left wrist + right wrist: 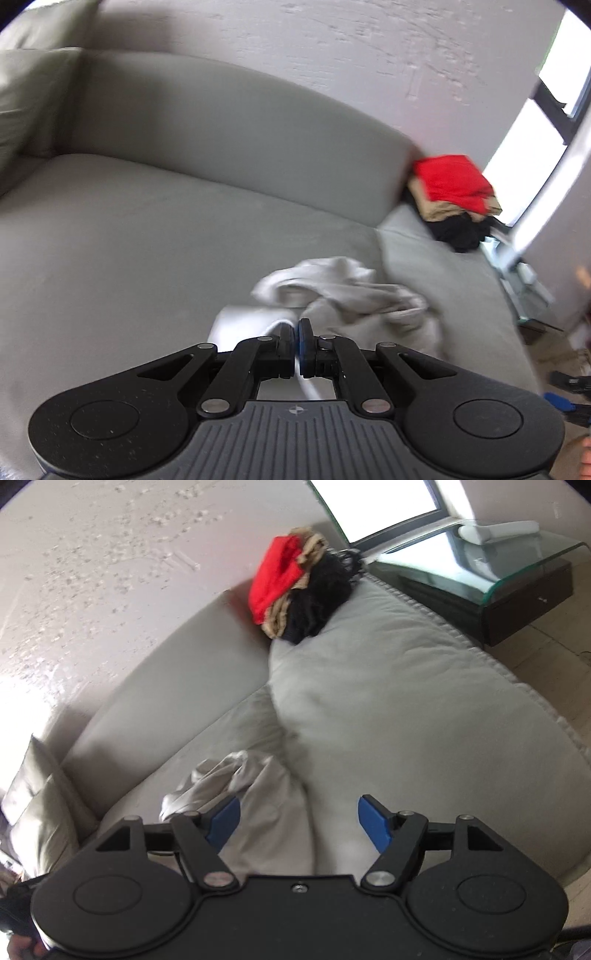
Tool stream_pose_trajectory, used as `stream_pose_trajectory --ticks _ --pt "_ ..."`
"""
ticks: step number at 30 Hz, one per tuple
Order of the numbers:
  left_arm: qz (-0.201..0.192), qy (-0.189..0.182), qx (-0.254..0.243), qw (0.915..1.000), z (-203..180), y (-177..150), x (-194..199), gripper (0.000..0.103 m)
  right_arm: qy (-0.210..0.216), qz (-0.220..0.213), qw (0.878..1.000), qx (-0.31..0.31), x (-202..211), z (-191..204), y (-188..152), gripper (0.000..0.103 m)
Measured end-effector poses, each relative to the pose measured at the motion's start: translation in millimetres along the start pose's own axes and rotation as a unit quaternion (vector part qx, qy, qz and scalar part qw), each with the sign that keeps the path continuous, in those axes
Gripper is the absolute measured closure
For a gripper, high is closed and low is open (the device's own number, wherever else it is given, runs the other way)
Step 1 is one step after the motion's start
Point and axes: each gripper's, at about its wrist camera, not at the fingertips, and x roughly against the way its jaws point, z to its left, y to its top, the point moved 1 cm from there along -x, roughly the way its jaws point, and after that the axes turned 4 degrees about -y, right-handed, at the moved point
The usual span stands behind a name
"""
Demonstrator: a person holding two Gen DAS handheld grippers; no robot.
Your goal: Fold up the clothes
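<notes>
Left gripper (297, 334) clamped on the pale garment (343, 291); right gripper (298, 821) wide apart, holding nothing.

Cloth runs through the left's closed jaws, its far end blurred. That garment lies crumpled on the grey sofa (147, 221); a red, tan and black pile (295, 587) sits at the far end.

Support: grey sofa (155, 229) is carrying all items | Seat: crumpled pale grey garment (343, 291) is lying near the cushion seam | Far end: pile of clothes (299, 587), red over tan over black, is resting against the backrest | Corner: olive cushion (40, 805) is leaning.
</notes>
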Motion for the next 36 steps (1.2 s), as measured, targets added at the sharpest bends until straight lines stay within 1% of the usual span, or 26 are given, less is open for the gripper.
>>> stream_pose_trajectory --ticks 1,2,4,5,7,9,12,14,17,18,19,21,24,25,26,27,28,29,31,33,34,36 --pt "0.003 0.024 -0.004 0.9997 6.7 -5.3 -1.2 0.103 0.003 0.006 1.0 0.006 -0.6 4.5 -4.0 0.031" --pt "0.011 0.039 -0.007 0.9991 13.9 -9.9 -2.7 0.102 0.005 0.012 1.0 0.011 -2.5 8.6 -8.1 0.031" --pt "0.03 0.062 0.001 0.9976 28.0 -22.8 -4.7 0.1 0.008 0.034 0.999 0.021 -11.8 17.2 -18.0 0.031" --pt "0.033 0.064 0.004 0.9974 31.3 -29.6 -4.0 0.096 0.012 0.045 0.999 0.027 -18.1 21.7 -23.6 0.031" --pt "0.033 0.051 0.001 0.9982 31.7 -42.4 -0.6 0.087 0.02 0.065 0.997 0.045 -33.7 31.4 -35.1 0.031" --pt "0.029 0.026 -0.015 0.9991 24.9 -52.6 -0.2 0.077 0.024 0.079 0.995 0.062 -51.4 40.6 -46.2 0.031" --pt "0.027 -0.012 -0.048 0.9984 5.2 -63.0 -13.1 0.075 0.015 0.083 0.992 0.091 -80.3 52.0 -55.6 0.034" --pt "0.029 -0.033 -0.062 0.9971 -5.4 -66.8 -24.8 0.074 0.001 0.078 0.99 0.119 -98.8 60.2 -58.6 0.037" --pt "0.037 -0.043 -0.065 0.9963 -10.2 -72.7 -42.0 0.074 -0.017 0.069 0.984 0.163 -121.1 75.1 -63.4 0.037" --pt "0.044 -0.038 -0.067 0.9961 -11.0 -73.9 -49.4 0.074 -0.02 0.067 0.982 0.176 -127.4 80.8 -64.5 0.037" --pt "0.053 -0.029 -0.069 0.9958 -11.7 -74.7 -57.8 0.074 -0.022 0.064 0.979 0.192 -133.0 86.8 -65.7 0.036" --pt "0.076 -0.025 -0.072 0.9942 -12.5 -77.2 -70.1 0.074 -0.041 0.056 0.97 0.234 -145.1 101.0 -71.0 0.033" --pt "0.099 -0.021 -0.078 0.9919 -14.2 -81.6 -82.5 0.074 -0.087 0.04 0.95 0.298 -163.1 120.0 -79.5 0.032" --pt "0.099 -0.021 -0.079 0.9917 -14.1 -82.0 -83.3 0.074 -0.109 0.03 0.942 0.315 -167.7 123.0 -81.1 0.035" --pt "0.1 -0.021 -0.08 0.9915 -14.1 -82.3 -84.1 0.074 -0.127 0.019 0.937 0.323 -170.5 123.6 -80.4 0.043" --pt "0.102 -0.022 -0.077 0.9916 -12.8 -82.0 -84.5 0.074 -0.142 0.007 0.936 0.323 -171.4 121.7 -77.4 0.054" --pt "0.103 -0.024 -0.071 0.9918 -10.9 -81.4 -84.7 0.074 -0.151 -0.001 0.936 0.318 -171.6 118.3 -72.6 0.085" --pt "0.104 -0.026 -0.067 0.9919 -9.4 -80.8 -84.5 0.074 -0.154 -0.004 0.94 0.303 -169.8 112.3 -65.1 0.099" --pt "0.106 -0.028 -0.063 0.992 -7.9 -79.8 -84.2 0.074 -0.157 -0.026 0.956 0.248 -152.9 93.4 -44.7 0.1" --pt "0.106 -0.024 -0.067 0.9918 -9.3 -80.4 -84.0 0.074 -0.164 -0.058 0.969 0.174 -127.1 64.1 -23.5 0.1" --pt "0.106 -0.023 -0.07 0.9917 -10.1 -80.9 -83.8 0.074 -0.17 -0.071 0.974 0.13 -113.9 44.7 -13.6 0.1" --pt "0.105 -0.019 -0.075 0.9915 -11.7 -81.8 -83.4 0.073 -0.184 -0.075 0.979 0.051 -96.2 3.3 0.8 0.1"
